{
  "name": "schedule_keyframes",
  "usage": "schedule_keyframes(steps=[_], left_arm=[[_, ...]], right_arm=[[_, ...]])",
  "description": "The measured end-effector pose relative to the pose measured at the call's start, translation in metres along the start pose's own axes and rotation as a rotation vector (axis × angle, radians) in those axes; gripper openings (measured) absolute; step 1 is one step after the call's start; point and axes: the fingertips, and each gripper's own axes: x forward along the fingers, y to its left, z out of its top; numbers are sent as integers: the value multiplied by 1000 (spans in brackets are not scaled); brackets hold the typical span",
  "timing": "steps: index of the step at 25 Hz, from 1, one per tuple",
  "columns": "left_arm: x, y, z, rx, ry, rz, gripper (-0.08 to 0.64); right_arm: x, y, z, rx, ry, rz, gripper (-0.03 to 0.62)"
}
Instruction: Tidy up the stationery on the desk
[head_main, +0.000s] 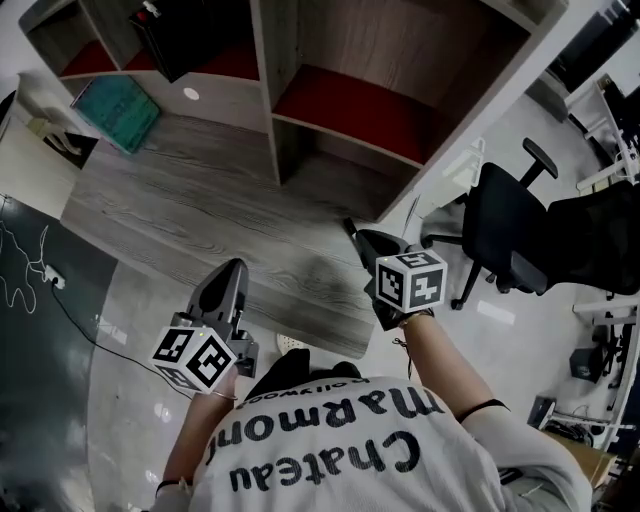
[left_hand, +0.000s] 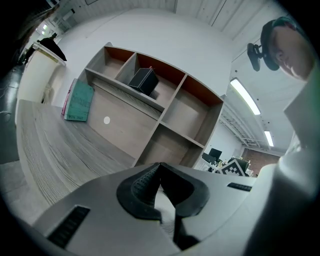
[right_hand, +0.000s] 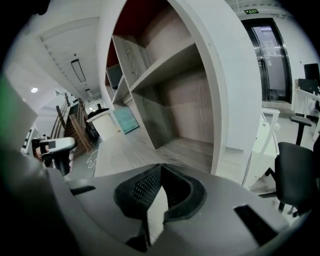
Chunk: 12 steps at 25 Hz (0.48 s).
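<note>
Grey wood-grain surface (head_main: 200, 200) with a shelf unit (head_main: 268, 90) standing on its far side; the compartment backs are red. Head view: both grippers are over the near edge, well short of the shelves. The left gripper (head_main: 232, 268) is at lower left and the right gripper (head_main: 352, 228) is closer to the unit's end post.

Left gripper view: jaws closed tip to tip, nothing between them. Right gripper view: same, jaws together and empty.

The only stationery in view is a teal notebook (head_main: 115, 110) at the far left of the surface. In the head view it looks tilted. The left gripper view shows the notebook (left_hand: 79, 101) standing on edge against the shelf unit's lower back panel. The right gripper view catches the notebook (right_hand: 125, 119) small and far off.

A black box (head_main: 185, 35) sits in an upper compartment. It is clear in the left gripper view (left_hand: 144, 80), leaning at an angle, and does not show in the right gripper view.

Only the head and right gripper views show the black office chair (head_main: 510, 230) on the floor to the right. The left gripper view shows the right gripper's marker cube (left_hand: 235, 167) just past its own body. A pale shape at the right gripper view's left edge is probably the left gripper (right_hand: 50, 146), too distorted to be sure.
</note>
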Motion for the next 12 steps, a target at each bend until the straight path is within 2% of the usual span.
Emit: schedule_keyframes(steps=[6, 12], left_arm=[[-8, 18, -5, -12, 13, 26, 15], [-12, 26, -5, -14, 7, 40, 15]], right_arm=[[35, -31, -19, -50, 99, -78, 11], [58, -37, -27, -69, 170, -78, 12]])
